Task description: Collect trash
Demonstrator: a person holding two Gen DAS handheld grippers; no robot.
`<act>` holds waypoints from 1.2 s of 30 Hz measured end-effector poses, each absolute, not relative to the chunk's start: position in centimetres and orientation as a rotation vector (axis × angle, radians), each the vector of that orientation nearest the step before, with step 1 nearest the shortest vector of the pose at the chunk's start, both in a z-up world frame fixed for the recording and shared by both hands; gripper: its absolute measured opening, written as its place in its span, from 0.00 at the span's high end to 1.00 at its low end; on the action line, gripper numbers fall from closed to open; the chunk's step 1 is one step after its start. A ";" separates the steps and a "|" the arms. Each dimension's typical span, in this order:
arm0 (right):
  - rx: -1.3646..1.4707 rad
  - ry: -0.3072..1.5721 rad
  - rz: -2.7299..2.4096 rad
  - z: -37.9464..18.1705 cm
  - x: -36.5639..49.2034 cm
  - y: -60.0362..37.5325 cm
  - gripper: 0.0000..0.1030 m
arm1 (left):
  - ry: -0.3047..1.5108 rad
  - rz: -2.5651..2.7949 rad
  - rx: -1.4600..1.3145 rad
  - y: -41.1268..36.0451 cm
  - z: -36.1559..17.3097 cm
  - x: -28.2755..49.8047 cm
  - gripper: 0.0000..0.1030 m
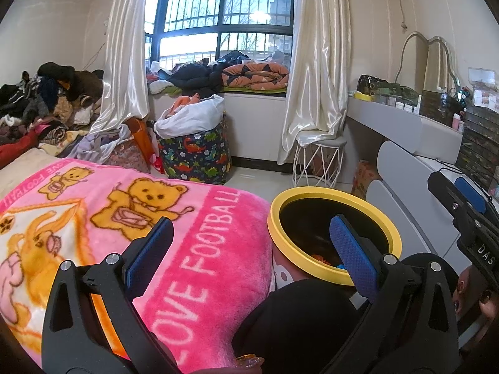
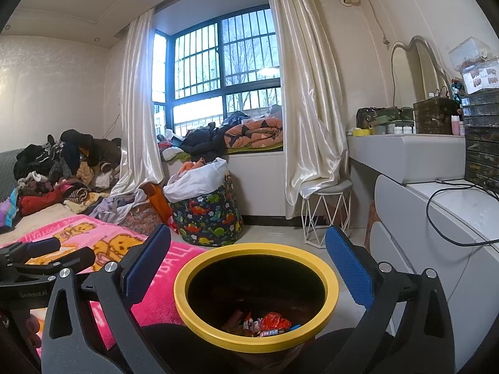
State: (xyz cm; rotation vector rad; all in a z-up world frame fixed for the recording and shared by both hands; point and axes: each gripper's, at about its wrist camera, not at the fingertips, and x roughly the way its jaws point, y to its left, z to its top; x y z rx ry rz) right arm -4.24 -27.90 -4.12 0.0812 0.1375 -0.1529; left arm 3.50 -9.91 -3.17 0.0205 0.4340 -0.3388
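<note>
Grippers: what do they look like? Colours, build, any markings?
Both alike: black plastic frames with triangular cut-outs and silver screw heads, and flat fingers faced with textured blue pads. The left gripper and right gripper carry white lettering, only partly legible. No cables visible.

yellow-rimmed black bin [image 2: 330, 283]; pink bear-print blanket [image 1: 199, 249]; dinosaur-print basket [image 2: 209, 215]

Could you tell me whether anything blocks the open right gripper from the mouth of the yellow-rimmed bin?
Nothing visible does. The right gripper is open and empty above the yellow-rimmed bin, whose mouth is uncovered, with candy wrappers at the bottom. The pink blanket lies to its left.
</note>
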 end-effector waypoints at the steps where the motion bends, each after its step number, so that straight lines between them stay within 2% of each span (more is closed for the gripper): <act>1: 0.080 0.137 -0.154 -4.1 -4.3 -27.9 0.06 | 0.437 -0.339 0.020 -9.9 -3.2 3.5 0.11; 18: 0.082 0.130 -0.150 -3.8 -4.5 -27.5 0.06 | 0.440 -0.311 0.024 -10.1 -3.4 3.7 0.11; 25: 0.070 0.113 -0.079 -1.8 -3.9 -25.9 0.06 | 0.442 -0.290 0.006 -9.0 -3.2 3.6 0.11; 32: -0.003 0.132 0.288 2.2 0.0 -17.0 0.06 | 0.525 -0.078 -0.130 1.9 -3.1 3.1 0.11; 36: -0.030 0.314 0.730 3.3 4.7 -5.7 0.06 | 0.588 0.298 -0.212 13.6 -4.4 0.6 0.11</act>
